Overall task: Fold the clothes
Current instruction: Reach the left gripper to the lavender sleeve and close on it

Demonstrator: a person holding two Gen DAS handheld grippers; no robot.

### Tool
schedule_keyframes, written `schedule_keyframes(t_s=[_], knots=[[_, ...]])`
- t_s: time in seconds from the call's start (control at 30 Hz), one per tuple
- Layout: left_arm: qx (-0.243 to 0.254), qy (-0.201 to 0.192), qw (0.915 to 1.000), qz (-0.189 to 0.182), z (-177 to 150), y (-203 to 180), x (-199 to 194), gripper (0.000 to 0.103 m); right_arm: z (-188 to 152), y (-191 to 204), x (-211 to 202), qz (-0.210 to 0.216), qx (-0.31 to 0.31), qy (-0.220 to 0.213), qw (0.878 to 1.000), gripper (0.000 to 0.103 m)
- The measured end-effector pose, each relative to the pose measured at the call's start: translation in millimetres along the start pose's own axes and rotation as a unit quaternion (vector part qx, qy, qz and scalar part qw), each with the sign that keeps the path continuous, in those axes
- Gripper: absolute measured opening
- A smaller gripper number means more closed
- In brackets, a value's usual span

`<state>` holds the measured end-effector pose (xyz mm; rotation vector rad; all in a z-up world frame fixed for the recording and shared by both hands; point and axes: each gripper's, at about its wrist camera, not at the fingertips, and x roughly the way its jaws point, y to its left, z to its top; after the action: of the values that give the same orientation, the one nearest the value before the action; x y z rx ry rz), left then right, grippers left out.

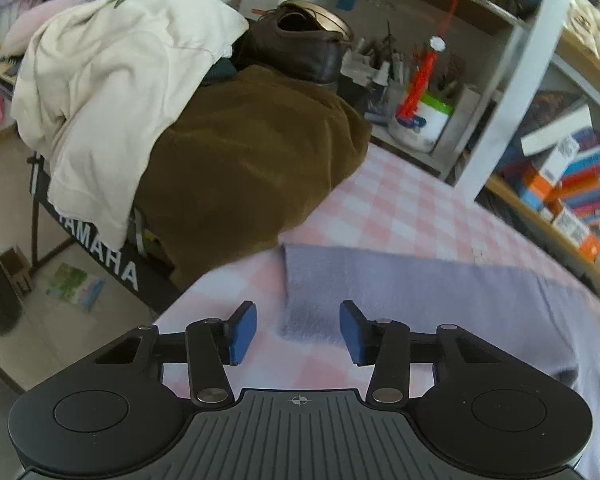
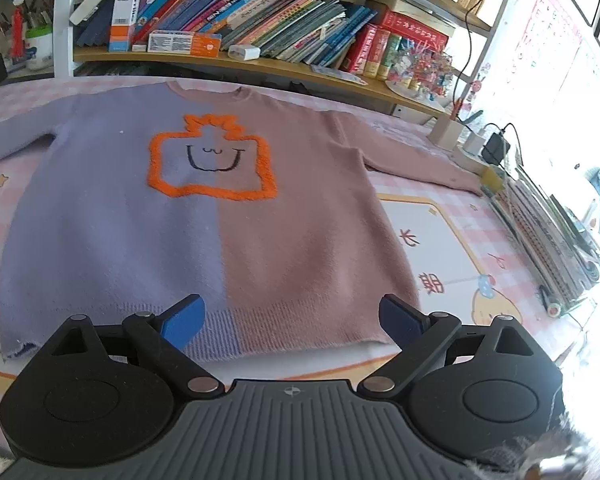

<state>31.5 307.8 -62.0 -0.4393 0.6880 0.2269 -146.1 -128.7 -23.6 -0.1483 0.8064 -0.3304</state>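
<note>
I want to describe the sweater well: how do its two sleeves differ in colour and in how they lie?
The left sleeve is lilac; the right sleeve is dusty pink. In the right wrist view the lilac one runs off the picture's left edge, while the pink one shows up to its cuff near the charger. Both lie flat and spread out from the sweater on the checked cloth.
</note>
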Motion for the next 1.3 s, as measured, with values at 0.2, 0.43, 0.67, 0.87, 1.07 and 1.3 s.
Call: schedule_keyframes(t_s=[0.2, 0.43, 0.67, 0.87, 1.07, 1.3], knots=[[-0.030, 0.026, 0.9977, -0.055, -5.5, -23.9, 1.5, 0.044, -4.9, -6.4, -1.3, -0.014, 0.013, 0.008, 1.000, 0.094], [-0.043, 0.031, 0.9953, -0.081, -10.0, -32.0, 4.3, 0.044, -4.7, -3.6, 0.2, -0.008, 0.010, 0.009, 1.000, 0.094], [-0.106, 0.010, 0.9924, -0.061, 3.5, -18.7, 16.5, 0.039, -3.0, -4.6, 1.0, -0.006, 0.007, 0.009, 1.000, 0.094], [-0.162, 0.001, 0.9861, -0.038, 9.6, -12.0, 24.9, 0.024, -3.4, -12.9, 3.1, -0.015, 0.015, 0.013, 1.000, 0.094], [-0.162, -0.004, 0.9867, -0.017, 9.5, -9.5, 27.9, 0.004, -4.3, -20.1, 6.6, -0.019, 0.022, 0.015, 0.999, 0.094], [-0.117, -0.031, 0.9924, -0.023, 11.4, -31.1, 8.2, 0.003, -4.1, -30.8, 14.4, -0.014, 0.031, 0.014, 0.999, 0.094]])
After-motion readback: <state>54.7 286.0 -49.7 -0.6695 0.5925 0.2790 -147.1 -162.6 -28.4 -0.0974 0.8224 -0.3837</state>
